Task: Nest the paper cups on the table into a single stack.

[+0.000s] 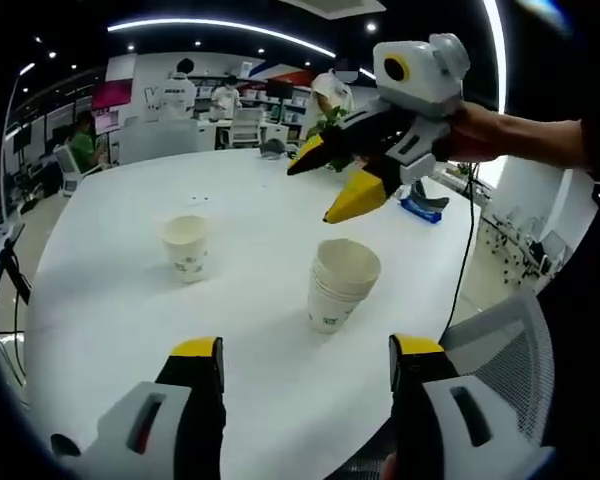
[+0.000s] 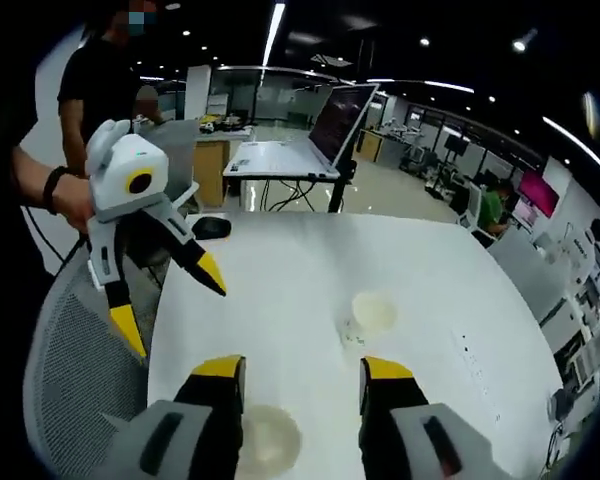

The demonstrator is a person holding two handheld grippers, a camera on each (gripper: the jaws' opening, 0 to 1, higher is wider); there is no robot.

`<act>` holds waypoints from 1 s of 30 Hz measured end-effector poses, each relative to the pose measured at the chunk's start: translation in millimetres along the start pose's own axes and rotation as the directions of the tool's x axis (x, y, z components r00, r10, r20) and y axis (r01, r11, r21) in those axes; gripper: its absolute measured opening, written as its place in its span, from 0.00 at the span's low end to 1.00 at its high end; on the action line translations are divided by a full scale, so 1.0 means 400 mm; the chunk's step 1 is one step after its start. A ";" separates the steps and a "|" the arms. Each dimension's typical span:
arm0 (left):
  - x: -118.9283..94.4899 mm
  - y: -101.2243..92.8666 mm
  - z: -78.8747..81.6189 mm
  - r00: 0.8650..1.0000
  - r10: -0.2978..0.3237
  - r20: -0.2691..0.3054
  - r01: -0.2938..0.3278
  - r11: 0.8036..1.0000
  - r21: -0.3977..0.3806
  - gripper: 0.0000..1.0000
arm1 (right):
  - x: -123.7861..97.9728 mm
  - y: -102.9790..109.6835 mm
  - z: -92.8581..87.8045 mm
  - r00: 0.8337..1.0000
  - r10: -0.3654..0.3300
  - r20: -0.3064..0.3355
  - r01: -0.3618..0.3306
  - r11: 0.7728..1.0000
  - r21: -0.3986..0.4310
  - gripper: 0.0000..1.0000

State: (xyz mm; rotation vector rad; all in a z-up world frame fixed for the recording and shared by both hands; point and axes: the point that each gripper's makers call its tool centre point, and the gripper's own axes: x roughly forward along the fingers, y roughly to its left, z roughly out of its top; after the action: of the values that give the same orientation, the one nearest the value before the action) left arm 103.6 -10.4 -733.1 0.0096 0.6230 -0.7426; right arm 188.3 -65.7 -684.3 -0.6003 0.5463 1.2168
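Standing upright on the white bench point(image 1: 130, 300), a stack of nested paper cups point(image 1: 340, 284) sits near a single paper cup point(image 1: 186, 247), the two apart. Above them hangs the right gripper point(image 1: 334, 185), fingers spread, empty. The left gripper point(image 2: 170, 302), held beside a mesh chair point(image 2: 75, 350), is likewise spread wide, holding nothing.

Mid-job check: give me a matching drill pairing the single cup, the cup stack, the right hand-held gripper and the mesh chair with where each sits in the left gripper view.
Things:
1. single paper cup
2. cup stack
3. right hand-held gripper
4. mesh chair

Places:
A. off the table's edge, lower right
B. on the table, left of centre
C. in the air above the table, jaws open
D. on the table, right of centre

Pairs: 1-B, 2-D, 3-C, 4-A
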 end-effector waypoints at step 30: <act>0.007 -0.015 -0.011 1.000 0.000 0.004 0.000 1.000 -0.020 0.66 | 0.285 -0.113 0.033 0.996 0.017 -0.092 -0.009 0.996 0.089 0.44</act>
State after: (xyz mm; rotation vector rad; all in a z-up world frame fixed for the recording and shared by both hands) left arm 99.0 -15.7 -736.8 -0.0096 0.6267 -0.7362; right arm 262.0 11.6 -745.7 -0.5810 0.6794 1.1748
